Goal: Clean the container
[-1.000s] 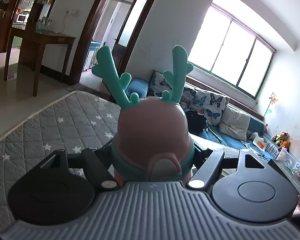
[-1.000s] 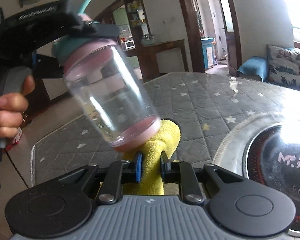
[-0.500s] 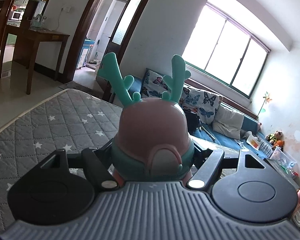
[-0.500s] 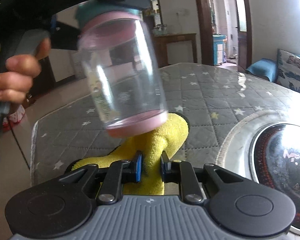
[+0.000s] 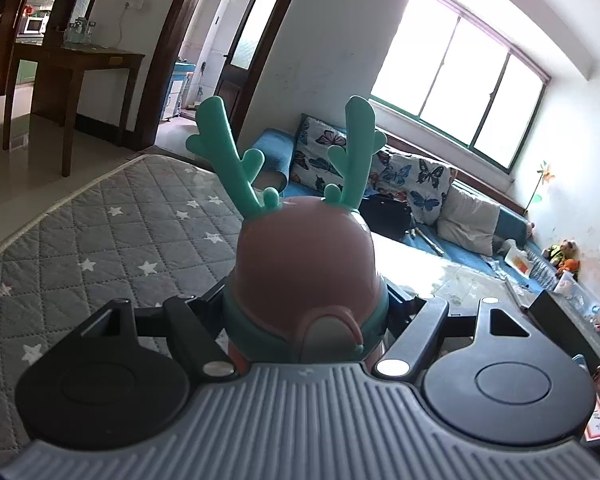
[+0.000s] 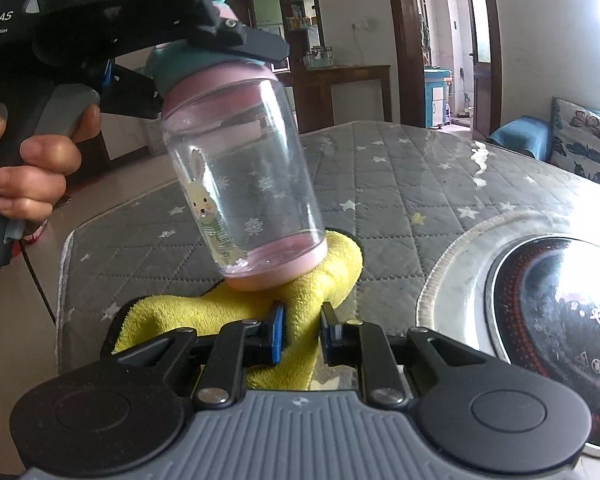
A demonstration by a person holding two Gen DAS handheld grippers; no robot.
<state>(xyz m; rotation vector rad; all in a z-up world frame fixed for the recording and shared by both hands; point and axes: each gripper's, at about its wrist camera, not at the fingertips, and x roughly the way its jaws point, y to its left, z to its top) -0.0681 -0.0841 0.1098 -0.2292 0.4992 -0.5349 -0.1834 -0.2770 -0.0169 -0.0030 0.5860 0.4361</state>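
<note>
A clear plastic bottle (image 6: 244, 176) with a bunny print, pink base and pink-and-teal lid hangs tilted above the table. My left gripper (image 6: 196, 68) is shut on its lid, held by a hand (image 6: 32, 176). In the left wrist view the pink domed lid (image 5: 304, 256) with teal antlers (image 5: 228, 152) fills the space between the fingers of the left gripper (image 5: 306, 308). My right gripper (image 6: 300, 316) is shut on a yellow cloth (image 6: 204, 312). The cloth's folded top presses against the bottle's pink base.
A grey quilted cover with stars (image 6: 400, 168) lies over the table. An induction cooker (image 6: 560, 320) in a metal rim sits at the right. A sofa with butterfly cushions (image 5: 420, 184) stands beyond the table, and a wooden side table (image 5: 80, 60) far left.
The bottle has shifted right and lower over the cloth and turned, so its bunny print now faces the right camera. The cloth stays against its base.
</note>
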